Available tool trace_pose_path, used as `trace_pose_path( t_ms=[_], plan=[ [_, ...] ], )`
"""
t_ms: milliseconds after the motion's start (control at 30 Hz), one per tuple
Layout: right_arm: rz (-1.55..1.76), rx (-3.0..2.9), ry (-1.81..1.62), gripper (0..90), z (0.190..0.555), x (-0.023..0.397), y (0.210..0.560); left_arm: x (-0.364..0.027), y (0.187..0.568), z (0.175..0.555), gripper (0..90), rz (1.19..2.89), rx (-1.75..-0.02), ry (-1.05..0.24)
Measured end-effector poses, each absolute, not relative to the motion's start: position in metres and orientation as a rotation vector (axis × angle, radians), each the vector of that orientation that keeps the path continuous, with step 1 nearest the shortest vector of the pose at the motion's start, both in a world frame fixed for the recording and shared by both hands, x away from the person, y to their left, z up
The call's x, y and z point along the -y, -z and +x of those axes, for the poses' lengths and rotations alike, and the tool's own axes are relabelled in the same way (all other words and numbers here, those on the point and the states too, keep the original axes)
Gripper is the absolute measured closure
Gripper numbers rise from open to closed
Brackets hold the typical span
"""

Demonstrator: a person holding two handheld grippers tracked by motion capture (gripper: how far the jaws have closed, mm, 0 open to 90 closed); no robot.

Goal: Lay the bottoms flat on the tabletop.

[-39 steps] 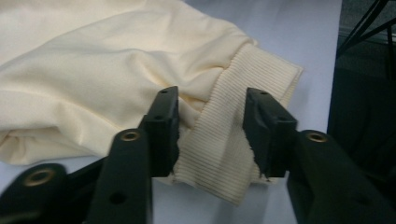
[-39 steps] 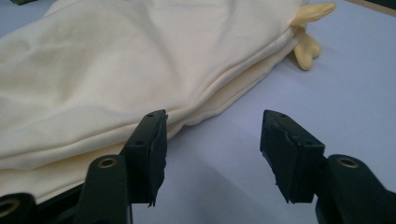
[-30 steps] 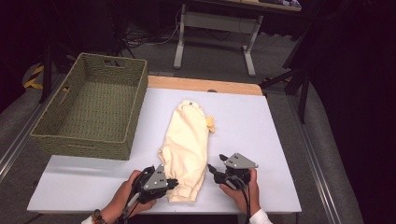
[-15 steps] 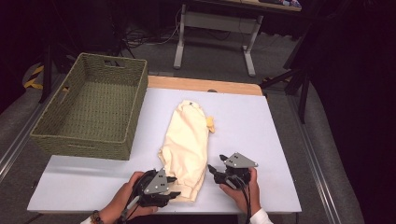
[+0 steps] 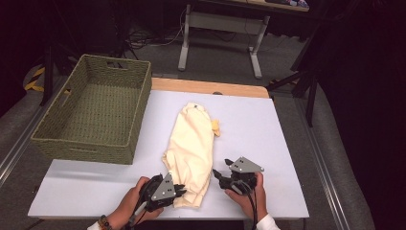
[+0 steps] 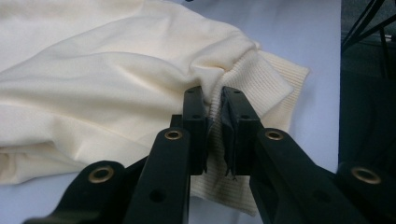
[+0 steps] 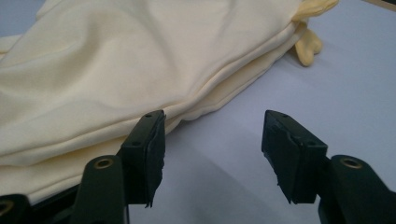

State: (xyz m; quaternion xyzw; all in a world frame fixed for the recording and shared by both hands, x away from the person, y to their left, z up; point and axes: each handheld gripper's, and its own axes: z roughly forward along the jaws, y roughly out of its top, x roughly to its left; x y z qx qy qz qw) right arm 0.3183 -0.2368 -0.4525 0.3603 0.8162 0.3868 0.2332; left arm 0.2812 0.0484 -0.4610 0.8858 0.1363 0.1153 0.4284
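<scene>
Garment point(image 5: 191, 148) lies on the white desk point(image 5: 287, 139), long axis running from the near edge away toward the far edge, a woven basket point(image 5: 91, 112) well apart to its left. Left gripper point(image 5: 176, 190) sits at the near end; its jaws have just been closing and now pinch the ribbed hem point(image 6: 243, 88) between them. Right gripper point(image 5: 219, 175) rests just beside the cloth's near right edge, jaws standing moderately wide, nothing between them, the fabric to their left. Left hand is the nearer one. Cloth is pale cream, soft, folded in layers, loosely creased; a small yellow piece point(image 5: 216, 127) pokes out midway along its right side.
</scene>
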Motion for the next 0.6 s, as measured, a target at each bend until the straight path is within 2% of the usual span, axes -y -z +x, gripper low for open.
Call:
trace_pose_path(
  t_ms=[333,600],
  plan=[
    [0.995,-2.242,-1.062,40.6,0.319,0.237,0.453,-0.053,0.441,0.274,83.6,2.038,-0.356,-0.263],
    [0.994,-2.243,-1.058,40.7,0.319,0.237,0.454,-0.038,0.452,0.269,82.9,2.180,-0.299,-0.242]
  ],
)
